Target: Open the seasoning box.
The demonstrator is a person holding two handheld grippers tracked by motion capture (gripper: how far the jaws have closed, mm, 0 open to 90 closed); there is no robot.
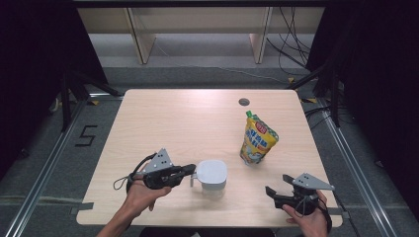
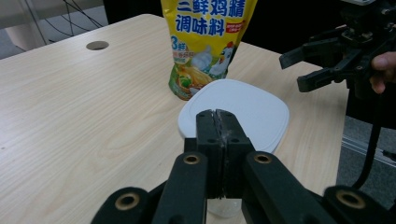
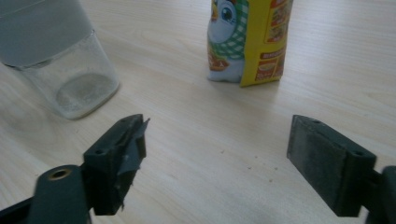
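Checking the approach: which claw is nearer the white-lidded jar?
Left. The left claw is shut right at the near-left side of the white-lidded jar, at its lid edge. The right claw stands open, well off to the jar's right near the table's front edge.

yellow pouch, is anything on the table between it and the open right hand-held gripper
Nothing visible stands in the way. The right hand-held gripper sits near the table's front edge with its jaws apart, and bare wood runs from it up to the yellow pouch. The white-lidded jar stands off to the left of that path.
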